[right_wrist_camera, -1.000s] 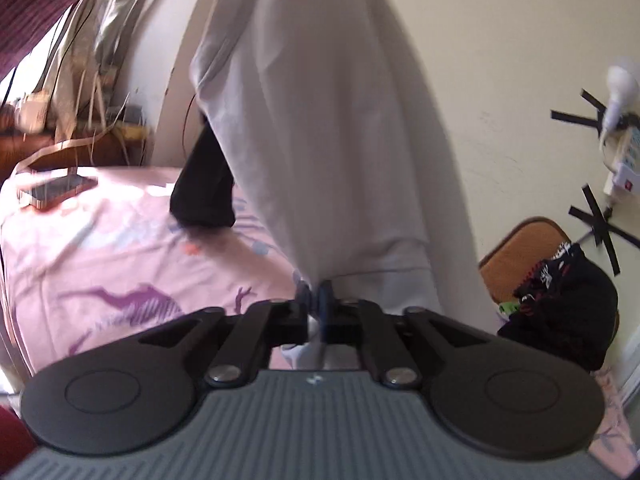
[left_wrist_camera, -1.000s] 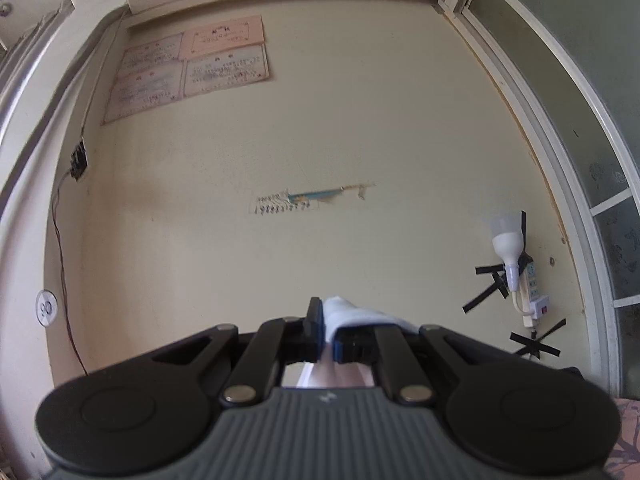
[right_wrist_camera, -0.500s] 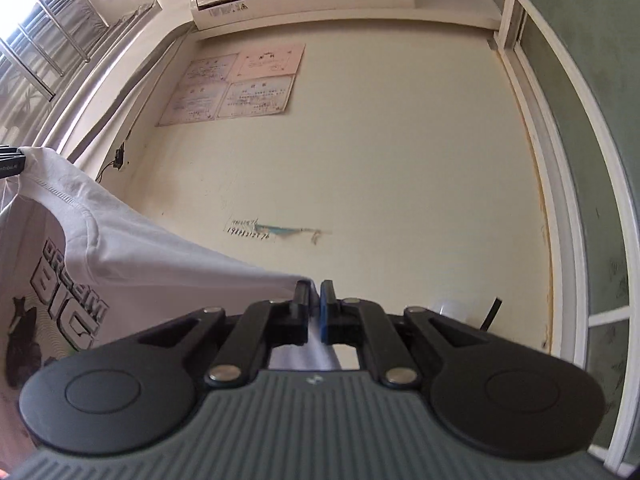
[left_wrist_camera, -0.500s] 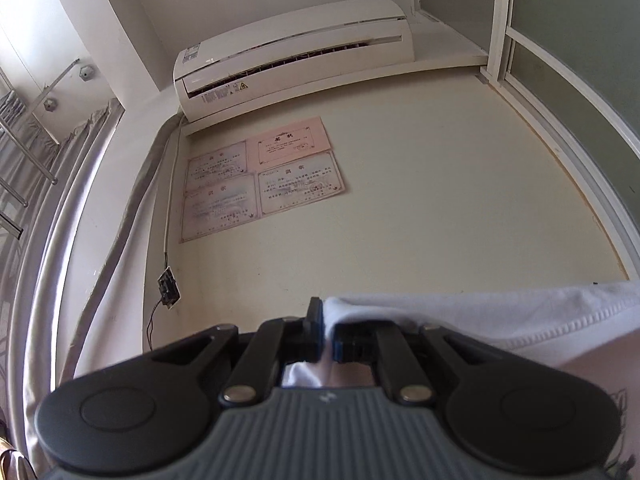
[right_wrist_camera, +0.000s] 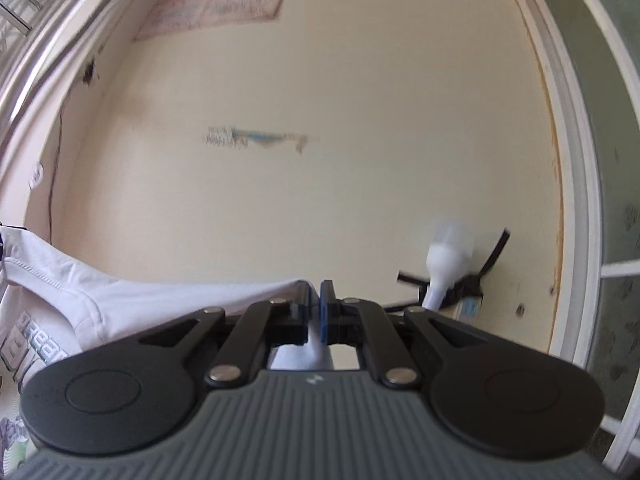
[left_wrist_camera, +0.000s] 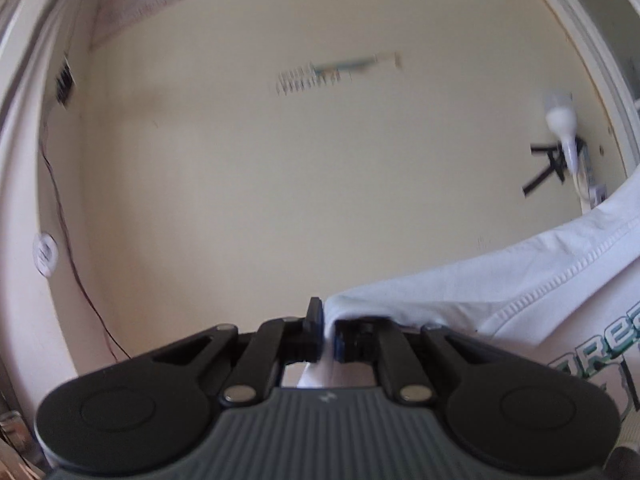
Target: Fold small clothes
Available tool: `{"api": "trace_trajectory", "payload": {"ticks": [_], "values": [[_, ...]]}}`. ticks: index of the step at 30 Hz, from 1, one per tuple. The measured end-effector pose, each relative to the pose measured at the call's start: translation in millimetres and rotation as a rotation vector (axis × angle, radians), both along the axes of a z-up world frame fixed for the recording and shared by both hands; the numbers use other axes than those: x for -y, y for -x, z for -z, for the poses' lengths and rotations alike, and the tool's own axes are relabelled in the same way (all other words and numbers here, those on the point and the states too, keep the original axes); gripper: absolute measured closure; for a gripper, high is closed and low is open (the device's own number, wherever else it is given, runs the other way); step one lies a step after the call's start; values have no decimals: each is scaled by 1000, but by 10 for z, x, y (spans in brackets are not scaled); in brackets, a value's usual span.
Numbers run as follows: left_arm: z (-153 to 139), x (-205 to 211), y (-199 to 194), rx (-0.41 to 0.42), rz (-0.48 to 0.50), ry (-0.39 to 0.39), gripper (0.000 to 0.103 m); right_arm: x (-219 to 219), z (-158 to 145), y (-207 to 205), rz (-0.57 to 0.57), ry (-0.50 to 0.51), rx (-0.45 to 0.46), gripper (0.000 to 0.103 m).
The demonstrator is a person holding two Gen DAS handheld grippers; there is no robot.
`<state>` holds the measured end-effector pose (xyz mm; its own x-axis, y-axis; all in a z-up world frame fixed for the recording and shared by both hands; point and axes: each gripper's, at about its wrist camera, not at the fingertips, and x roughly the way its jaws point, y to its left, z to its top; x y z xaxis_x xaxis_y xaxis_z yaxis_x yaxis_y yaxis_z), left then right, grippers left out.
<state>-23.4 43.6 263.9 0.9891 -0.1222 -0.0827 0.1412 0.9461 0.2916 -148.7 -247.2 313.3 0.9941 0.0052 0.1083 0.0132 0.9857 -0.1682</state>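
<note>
A white t-shirt [left_wrist_camera: 500, 292] with green and black printed letters hangs stretched in the air between my two grippers. My left gripper [left_wrist_camera: 326, 334] is shut on one shoulder of it, and the cloth runs off to the right. My right gripper [right_wrist_camera: 315, 312] is shut on the other shoulder; the shirt [right_wrist_camera: 132, 304] runs off to the left, collar seam and print showing. Both cameras point up at the cream wall. The shirt's lower part is hidden below the grippers.
A white bulb [right_wrist_camera: 444, 264] with black tape and a socket strip hangs on the wall at the right, also in the left wrist view [left_wrist_camera: 562, 128]. Pink papers [right_wrist_camera: 224, 4] are pinned high on the wall. A window frame [right_wrist_camera: 576, 200] runs down the right side.
Both grippers have tilted down from the ceiling and air conditioner toward the middle of the wall, still holding the shirt spread between them. A second ago the right gripper was low, over the bed.
</note>
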Motion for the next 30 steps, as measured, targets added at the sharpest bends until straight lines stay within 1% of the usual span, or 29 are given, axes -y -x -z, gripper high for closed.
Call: {"api": "trace_trajectory", "payload": {"ticks": [2,3,4,5,6,7,8,9,10,11,13,15,16,17,18,19,20,22,24,25,26,27,28,30], "values": [[340,213,-630,-132,-19,16,92,154,266,-499,50,-29,-87,95],[534,325,-934,-193,-38,30,91,236,439,-824,92,-44,-130,95],[799,477,-1272,-267,-66,8,85,337,625,-1146,127,-72,-174,89],[1089,624,-1569,-343,-107,-48,74,436,812,-1432,147,-106,-221,81],[1387,726,-1816,-428,-155,-104,73,518,1051,-1767,154,-117,-301,51],[1707,771,-2021,-526,-211,-142,73,561,1295,-2016,173,-108,-396,43],[1962,745,-2129,-606,-248,-142,77,585,1511,-2157,205,-109,-475,45],[2140,669,-2145,-660,-247,-109,77,619,1717,-2203,212,-132,-555,51],[2238,569,-2105,-684,-229,-74,75,664,1864,-2128,174,-162,-592,52],[2285,481,-2048,-685,-225,-61,74,709,2018,-1953,124,-182,-607,52],[2258,320,-1912,-647,-243,-55,74,747,2169,-1749,70,-179,-639,49],[2070,187,-1815,-613,-230,-27,74,737,2257,-1667,-17,-222,-703,51],[1974,135,-1721,-598,-213,-5,72,702,2270,-1677,-57,-245,-724,51],[1853,103,-1651,-585,-192,17,68,640,2257,-1731,-96,-256,-738,53],[1752,69,-1555,-574,-167,39,66,538,2247,-1848,-140,-260,-753,59],[1687,66,-1448,-567,-135,50,63,452,2262,-1952,-174,-267,-771,62],[1644,80,-1354,-562,-97,52,62,365,2303,-2104,-199,-277,-802,64],[1612,107,-1093,-548,-29,42,62,193,2470,-2418,-198,-265,-894,72],[1642,88,-790,-536,41,54,62,111,2728,-2706,-166,-251,-988,82],[1676,50,-636,-538,79,71,59,115,2825,-2820,-154,-259,-1018,83],[1721,16,-514,-545,110,90,56,134,2901,-2921,-151,-272,-1031,83],[1777,-12,-418,-555,130,106,56,138,2925,-3015,-169,-276,-1005,83],[1841,-49,-339,-565,131,120,56,111,2940,-3148,-176,-271,-1000,83],[1952,-93,-241,-586,89,126,56,54,2970,-3472,-153,-261,-968,83]]}}
